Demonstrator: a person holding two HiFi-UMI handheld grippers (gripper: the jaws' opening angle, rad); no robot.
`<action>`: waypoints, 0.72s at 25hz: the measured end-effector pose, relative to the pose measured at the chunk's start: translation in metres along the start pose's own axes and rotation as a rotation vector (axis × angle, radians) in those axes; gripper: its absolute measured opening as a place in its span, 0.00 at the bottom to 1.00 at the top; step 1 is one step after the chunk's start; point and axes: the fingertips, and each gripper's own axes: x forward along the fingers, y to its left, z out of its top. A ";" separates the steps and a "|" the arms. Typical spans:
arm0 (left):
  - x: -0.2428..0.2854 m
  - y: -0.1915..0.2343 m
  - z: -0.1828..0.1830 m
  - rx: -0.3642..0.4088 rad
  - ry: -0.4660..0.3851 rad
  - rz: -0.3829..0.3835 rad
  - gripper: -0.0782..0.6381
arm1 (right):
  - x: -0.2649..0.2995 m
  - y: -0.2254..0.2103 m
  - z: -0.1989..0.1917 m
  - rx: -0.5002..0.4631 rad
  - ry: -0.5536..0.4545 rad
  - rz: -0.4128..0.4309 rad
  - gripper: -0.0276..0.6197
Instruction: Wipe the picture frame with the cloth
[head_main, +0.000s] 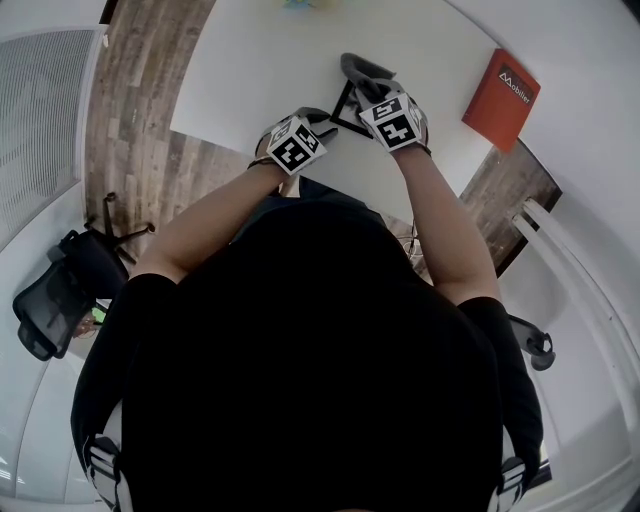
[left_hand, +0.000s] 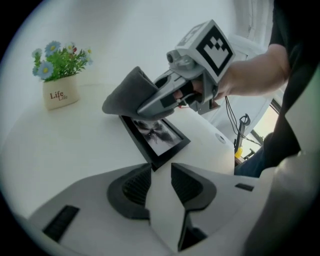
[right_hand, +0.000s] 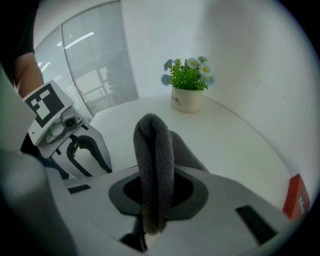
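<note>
On the white table (left_hand: 65, 150), far left, stood a small flower pot (left_hand: 60, 94). Left gripper (left_hand: 160, 172): jaws partly apart, nothing between, a corner of the black picture frame (left_hand: 156, 137) just ahead. Frame sat on the table. Right gripper (right_hand: 156, 195): clamped on a folded grey cloth (right_hand: 154, 145), held over the frame's far end; contact could not be told

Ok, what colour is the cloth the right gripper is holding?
Dark grey; the cloth shows best in the right gripper view.
</note>
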 end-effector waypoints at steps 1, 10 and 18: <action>0.000 0.002 0.000 -0.010 -0.007 0.000 0.28 | 0.001 0.001 -0.001 0.001 0.002 0.003 0.12; 0.000 0.006 0.001 0.063 -0.027 0.026 0.21 | 0.006 0.014 -0.007 0.012 0.022 0.040 0.12; -0.001 0.005 0.001 0.095 -0.034 0.026 0.20 | 0.005 0.028 -0.010 0.044 0.021 0.047 0.12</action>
